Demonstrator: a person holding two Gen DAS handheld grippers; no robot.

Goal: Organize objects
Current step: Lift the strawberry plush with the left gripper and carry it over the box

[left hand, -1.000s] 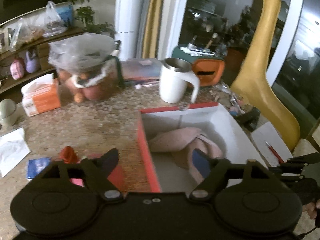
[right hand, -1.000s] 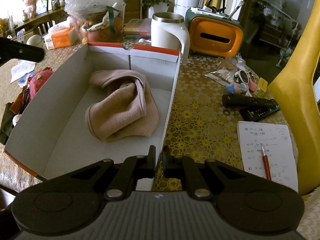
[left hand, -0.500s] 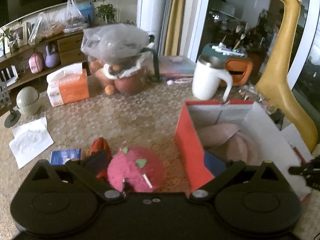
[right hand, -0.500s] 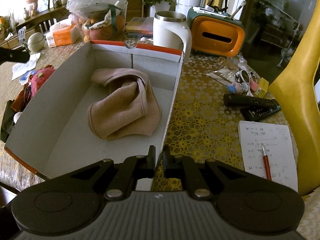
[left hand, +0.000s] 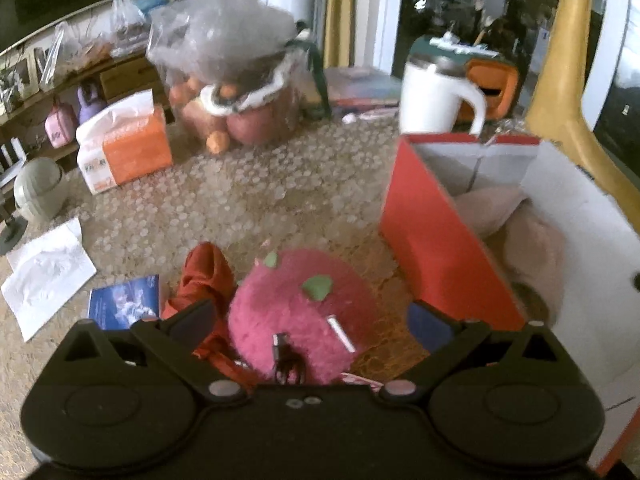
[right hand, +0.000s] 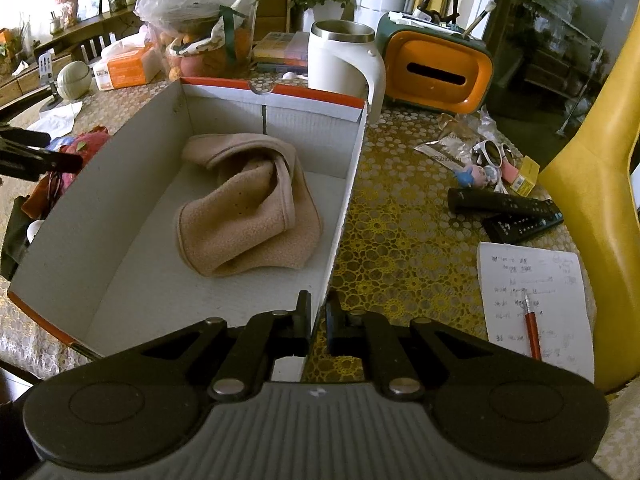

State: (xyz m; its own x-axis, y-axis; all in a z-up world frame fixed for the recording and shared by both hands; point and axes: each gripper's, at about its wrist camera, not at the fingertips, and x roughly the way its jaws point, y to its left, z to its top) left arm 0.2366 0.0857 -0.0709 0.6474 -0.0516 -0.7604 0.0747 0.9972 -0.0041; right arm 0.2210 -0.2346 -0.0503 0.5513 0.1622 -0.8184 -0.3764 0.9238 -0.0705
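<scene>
My left gripper (left hand: 312,320) is spread wide, its fingers flanking a fuzzy pink pouch (left hand: 296,312) that lies on the desk (left hand: 240,200) just outside the box; I cannot tell whether either pad touches it. An orange cloth (left hand: 204,276) lies against the pouch's left side, with a blue booklet (left hand: 124,300) and a white napkin (left hand: 44,276) beyond it. My right gripper (right hand: 316,320) is pinching the near right wall of the cardboard box (right hand: 348,184), one finger inside and one outside. Within the box a folded beige towel (right hand: 248,216) sits near the middle of the floor. To the right of the box lie a notepad (right hand: 532,296) with a red pen (right hand: 532,328) and two remotes (right hand: 504,208). Farther back stand a white mug (right hand: 340,56), an orange tissue holder (right hand: 436,72), a bag of fruit (left hand: 232,80) and an orange tissue pack (left hand: 124,148).
</scene>
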